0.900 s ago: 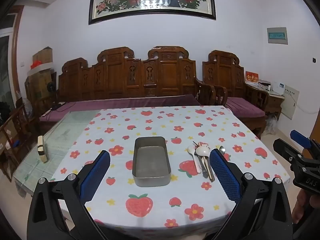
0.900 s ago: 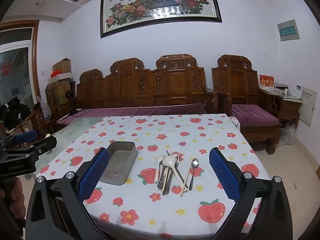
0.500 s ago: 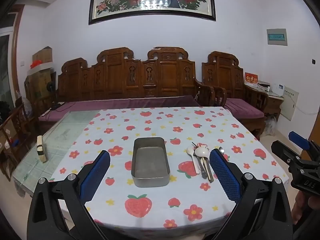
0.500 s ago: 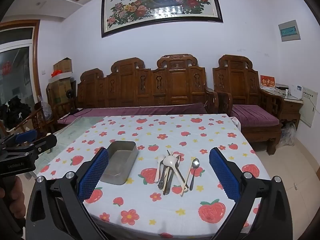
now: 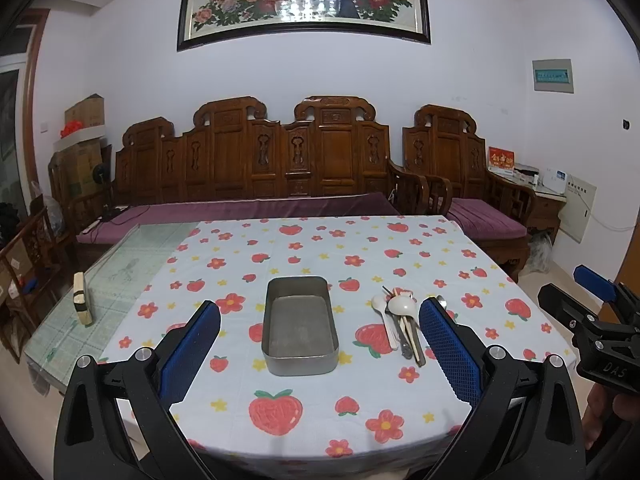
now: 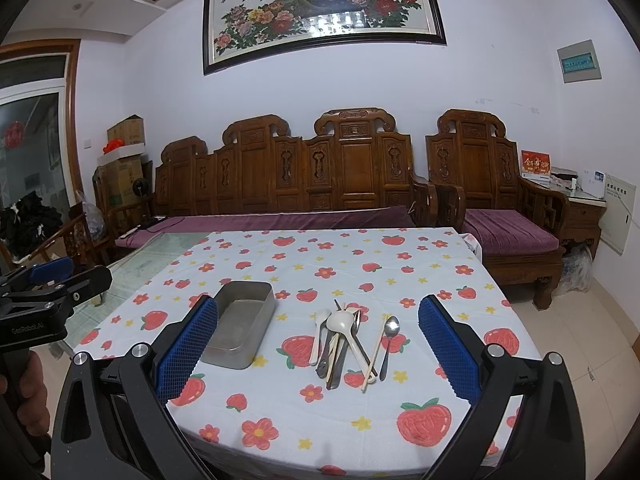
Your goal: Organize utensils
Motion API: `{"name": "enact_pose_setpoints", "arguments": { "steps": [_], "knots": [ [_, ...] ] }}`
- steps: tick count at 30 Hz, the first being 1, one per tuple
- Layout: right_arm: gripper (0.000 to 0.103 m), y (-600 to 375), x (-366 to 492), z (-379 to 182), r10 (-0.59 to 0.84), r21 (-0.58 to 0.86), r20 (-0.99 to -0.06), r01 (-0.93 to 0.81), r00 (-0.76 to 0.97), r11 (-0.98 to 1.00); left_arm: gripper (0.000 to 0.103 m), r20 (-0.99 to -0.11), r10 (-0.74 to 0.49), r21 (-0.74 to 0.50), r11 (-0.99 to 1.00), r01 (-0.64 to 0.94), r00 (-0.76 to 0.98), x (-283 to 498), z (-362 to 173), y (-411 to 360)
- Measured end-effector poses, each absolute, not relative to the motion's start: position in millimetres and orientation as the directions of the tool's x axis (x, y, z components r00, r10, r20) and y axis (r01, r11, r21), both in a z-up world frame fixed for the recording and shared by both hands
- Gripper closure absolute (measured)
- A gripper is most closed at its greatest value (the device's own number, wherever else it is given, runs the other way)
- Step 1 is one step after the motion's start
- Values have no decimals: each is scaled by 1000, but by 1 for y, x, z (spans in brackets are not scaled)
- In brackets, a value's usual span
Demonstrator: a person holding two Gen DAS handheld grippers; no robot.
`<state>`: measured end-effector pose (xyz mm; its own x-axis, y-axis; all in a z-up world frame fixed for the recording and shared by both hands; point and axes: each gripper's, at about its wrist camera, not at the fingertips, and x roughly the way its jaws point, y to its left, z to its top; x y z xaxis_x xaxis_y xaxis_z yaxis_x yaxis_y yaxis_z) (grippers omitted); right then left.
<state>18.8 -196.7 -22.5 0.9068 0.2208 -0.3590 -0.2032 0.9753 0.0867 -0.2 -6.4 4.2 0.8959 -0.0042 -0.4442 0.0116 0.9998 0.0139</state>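
Utensils lie in a loose, overlapping heap at the lower centre of the right wrist view, on the strawberry-print cloth of the worktop, with the empty metal tray just to their left and apart from them. We hold the right gripper and the left gripper short of the worktop edge, both sets of fingers spread fully wide with nothing between them. In the left wrist view the tray sits at centre and the heap shows partly behind the right-hand finger. We judge the sorting not yet begun, so the step in hand is the first approach. To do it well, we would pick 1 piece at a time, starting with the steel spoon at the right edge of the heap, since it appears freest. We should come in low along its handle and close across the narrow shaft, so the neighbouring chopstick stays put. The white spoons lie tangled with darker handles, better left until later.
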Motion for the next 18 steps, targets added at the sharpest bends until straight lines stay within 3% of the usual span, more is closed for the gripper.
{"name": "enact_pose_setpoints", "arguments": {
  "steps": [18],
  "knots": [
    [2,-196,18,-22,220,85,-358,-203,907,975,6,-441,-5,13,1000,12,898,-1,10,-12]
  ]
}}
